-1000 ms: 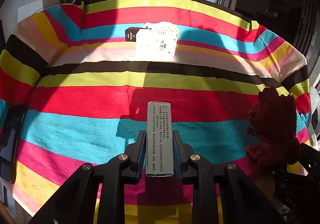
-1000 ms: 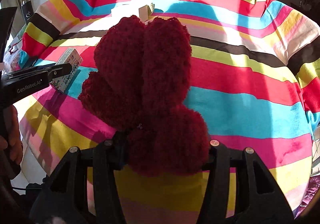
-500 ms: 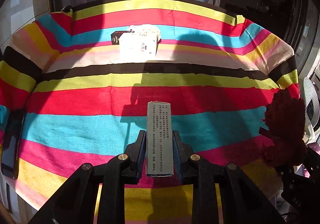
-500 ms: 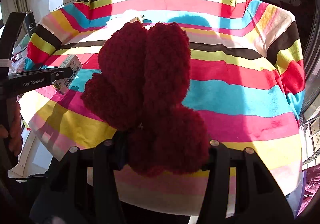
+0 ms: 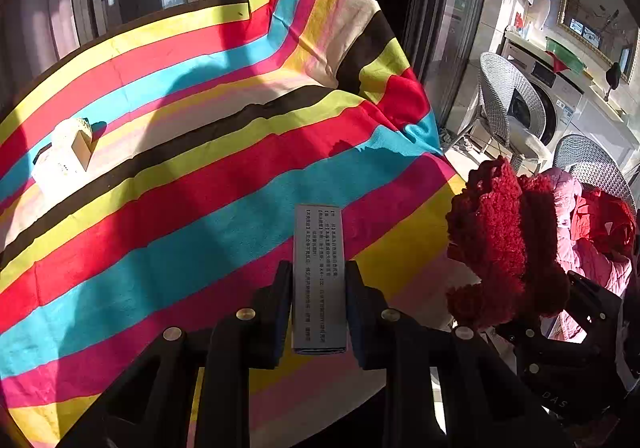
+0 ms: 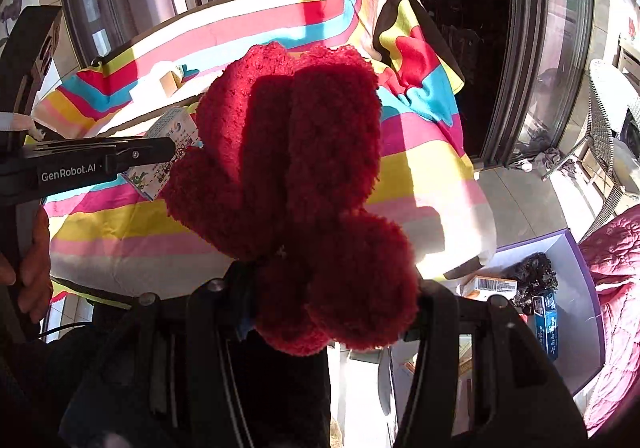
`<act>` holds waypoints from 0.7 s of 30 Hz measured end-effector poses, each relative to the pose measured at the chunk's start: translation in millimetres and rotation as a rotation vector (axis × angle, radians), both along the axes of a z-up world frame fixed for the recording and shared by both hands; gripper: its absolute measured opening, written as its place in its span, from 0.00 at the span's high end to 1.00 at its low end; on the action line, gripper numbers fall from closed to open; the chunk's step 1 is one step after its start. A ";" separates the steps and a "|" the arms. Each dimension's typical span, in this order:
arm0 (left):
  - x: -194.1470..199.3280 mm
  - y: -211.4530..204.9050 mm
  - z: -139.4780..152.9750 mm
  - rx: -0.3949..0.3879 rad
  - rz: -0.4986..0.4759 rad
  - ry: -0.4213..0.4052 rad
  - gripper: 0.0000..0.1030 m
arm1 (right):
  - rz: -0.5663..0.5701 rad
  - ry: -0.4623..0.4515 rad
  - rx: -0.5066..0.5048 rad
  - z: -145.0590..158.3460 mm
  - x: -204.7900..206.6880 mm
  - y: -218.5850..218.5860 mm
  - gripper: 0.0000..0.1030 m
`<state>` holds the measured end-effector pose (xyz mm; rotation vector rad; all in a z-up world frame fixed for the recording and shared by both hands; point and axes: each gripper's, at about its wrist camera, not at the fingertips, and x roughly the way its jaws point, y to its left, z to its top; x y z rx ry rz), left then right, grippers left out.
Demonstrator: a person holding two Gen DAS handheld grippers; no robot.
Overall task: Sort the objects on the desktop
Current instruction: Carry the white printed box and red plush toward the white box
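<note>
My left gripper (image 5: 319, 290) is shut on a long grey printed box (image 5: 319, 268) and holds it above the near right part of the striped tablecloth (image 5: 168, 183). My right gripper (image 6: 328, 288) is shut on a fluffy dark red knitted item (image 6: 296, 175), which fills the middle of the right wrist view and also shows in the left wrist view (image 5: 500, 244) off the table's right edge. The left gripper with its box (image 6: 168, 159) shows at the left of the right wrist view. A white box with a knitted thing (image 5: 64, 155) lies on the far left of the cloth.
A white bin with a purple rim (image 6: 576, 288) stands on the floor right of the table and holds small boxes (image 6: 488, 284) and a dark knitted item (image 6: 532, 280). Wicker chairs (image 5: 508, 103), a washing machine (image 5: 556, 95) and pink bedding (image 6: 616, 272) are to the right.
Both grippers have swung to the right with their loads. The table's right corner, the floor and the purple-rimmed bin have come into view.
</note>
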<state>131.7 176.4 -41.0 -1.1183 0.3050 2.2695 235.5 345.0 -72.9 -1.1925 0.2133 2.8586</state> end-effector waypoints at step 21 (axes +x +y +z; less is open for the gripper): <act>118.5 199.9 -56.2 -0.145 -0.568 -0.093 0.75 | -0.557 -0.118 -0.011 -34.2 92.1 151.2 0.48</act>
